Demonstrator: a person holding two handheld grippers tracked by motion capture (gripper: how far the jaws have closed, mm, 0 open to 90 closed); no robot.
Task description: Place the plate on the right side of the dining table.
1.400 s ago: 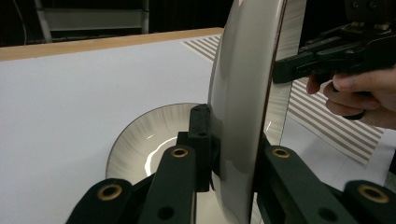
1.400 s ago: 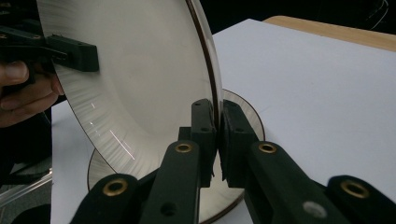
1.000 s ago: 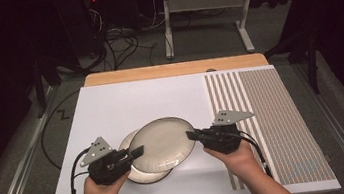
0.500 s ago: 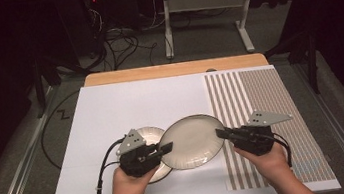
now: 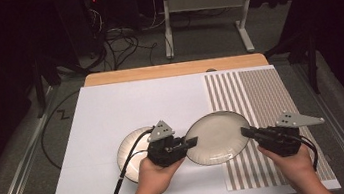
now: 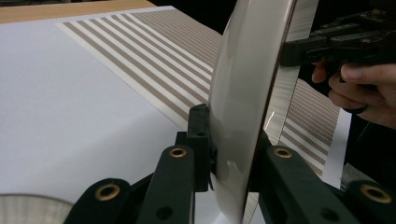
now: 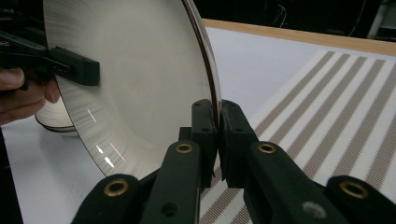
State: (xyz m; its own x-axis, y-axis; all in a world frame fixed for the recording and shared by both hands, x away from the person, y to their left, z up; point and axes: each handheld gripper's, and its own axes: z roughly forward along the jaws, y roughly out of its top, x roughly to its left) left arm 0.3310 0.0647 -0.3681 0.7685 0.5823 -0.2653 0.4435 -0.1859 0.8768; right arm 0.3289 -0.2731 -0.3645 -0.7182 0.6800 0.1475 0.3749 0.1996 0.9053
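High view: you've got the dark-rimmed plate point(image 5: 217, 137) pinched from both sides. Your left gripper point(image 5: 190, 144) bites its left rim, your right gripper point(image 5: 246, 132) bites its right rim. The plate sits over the table point(image 5: 111, 110) toward the near edge, straddling the boundary between the plain white sheet point(image 5: 125, 103) and the striped mat point(image 5: 260, 95) on the right side. A second, paler plate point(image 5: 130, 155) lies on the white sheet just left of the held one, partly under your left hand point(image 5: 157, 172). Your right hand point(image 5: 289, 162) is over the striped mat near the table's near right corner. Cable point(image 5: 121, 184) trails from the left gripper off the near edge.

Left gripper view: jaws narrow, clamped on the held plate's rim point(image 6: 243, 93), one jaw on each face. The plate reads edge-on here, rising up the frame. Your right gripper point(image 6: 299, 51) shows at the far rim, fingers point(image 6: 364, 77) wrapped on its handle. Striped mat point(image 6: 154, 51) behind, white sheet point(image 6: 60, 102) to the left. A sliver of the paler plate point(image 6: 32, 210) at bottom left.

Right gripper view: jaws nearly together, gripping the plate rim point(image 7: 140, 84) between the pads. The bowl of the plate faces the camera side. Your left gripper point(image 7: 79, 70) holds the opposite rim, fingers point(image 7: 23, 93) beside it. The paler plate point(image 7: 53, 119) rests on the sheet below that. Striped mat point(image 7: 336, 116) on the right.
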